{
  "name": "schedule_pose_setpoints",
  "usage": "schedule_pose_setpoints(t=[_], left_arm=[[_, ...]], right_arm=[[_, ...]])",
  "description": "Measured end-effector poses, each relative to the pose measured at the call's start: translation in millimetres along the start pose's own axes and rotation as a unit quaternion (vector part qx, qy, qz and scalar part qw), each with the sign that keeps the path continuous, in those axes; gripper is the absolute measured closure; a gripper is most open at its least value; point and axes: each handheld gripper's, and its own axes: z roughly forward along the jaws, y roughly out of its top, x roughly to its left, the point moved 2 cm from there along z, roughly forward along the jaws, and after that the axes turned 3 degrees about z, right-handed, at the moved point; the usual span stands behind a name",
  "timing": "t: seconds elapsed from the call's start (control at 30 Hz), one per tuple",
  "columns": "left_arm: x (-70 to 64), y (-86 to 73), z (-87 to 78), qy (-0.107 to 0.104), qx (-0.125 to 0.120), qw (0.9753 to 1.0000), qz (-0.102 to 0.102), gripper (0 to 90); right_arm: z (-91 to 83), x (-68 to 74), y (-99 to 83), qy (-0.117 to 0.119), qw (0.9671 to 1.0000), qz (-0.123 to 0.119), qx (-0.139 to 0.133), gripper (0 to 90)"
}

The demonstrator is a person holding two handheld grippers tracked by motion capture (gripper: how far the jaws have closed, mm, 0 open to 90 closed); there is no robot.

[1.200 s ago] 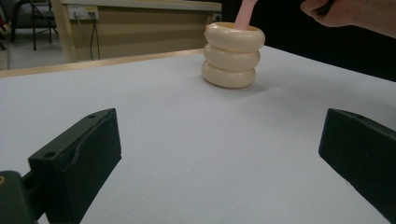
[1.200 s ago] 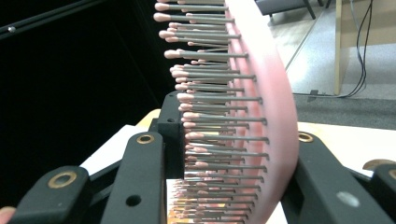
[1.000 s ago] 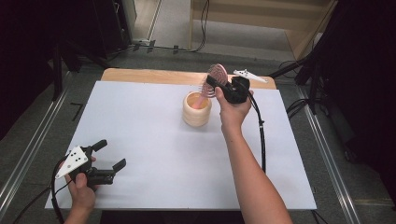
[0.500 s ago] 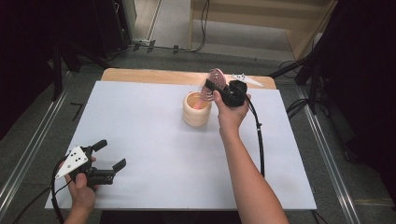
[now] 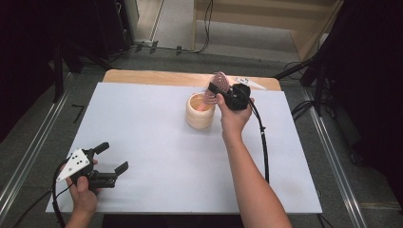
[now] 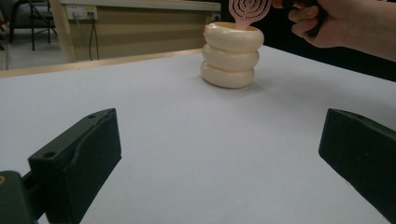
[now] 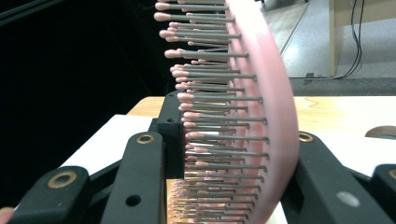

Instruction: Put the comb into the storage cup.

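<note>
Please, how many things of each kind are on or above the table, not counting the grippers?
Pink hairbrush: 1
Cream ringed holder: 1
White table cover: 1
Total: 3

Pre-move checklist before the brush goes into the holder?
1. Grip: right tongs shut on the pink brush, jaws on both sides of its head: ok.
2. Aim: brush handle points down at the opening of the cream holder, seen in the left gripper view: ok.
3. Depth: whether the handle tip is already inside the rim: cannot tell.
4. Holder: upright on the white table, nothing touching its wall: ok.
5. Holder is not braced; left tongs are open and far off near the table's front corner: not ok if it tips.
6. Path: no other thing beside the holder: ok.
</note>
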Motion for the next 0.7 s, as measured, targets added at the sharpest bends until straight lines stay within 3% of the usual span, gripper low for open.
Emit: schedule_pose_setpoints(t=[0.13, 0.37, 0.53, 0.7], left_arm=[[-0.1, 0.0, 0.0, 0.0, 0.0, 1.0, 0.0, 0.0], [0.0, 0.0, 0.2, 0.0, 0.0, 1.0, -0.001, 0.0], [-0.1, 0.0, 0.0, 0.0, 0.0, 1.0, 0.0, 0.0], [0.0, 0.0, 0.1, 0.0, 0.0, 1.0, 0.0, 0.0]], right_arm=[[0.2, -2.3, -1.4, -0.012, 0.9999, -0.001, 0.003, 62.0], [-1.2, -10.9, -3.9, -0.006, 0.9998, 0.02, -0.001, 61.8], [-1.2, -13.2, -4.0, -0.015, 0.9995, 0.026, 0.0, 60.5], [-2.1, -15.8, -4.1, -0.013, 0.9997, 0.02, 0.004, 46.3]])
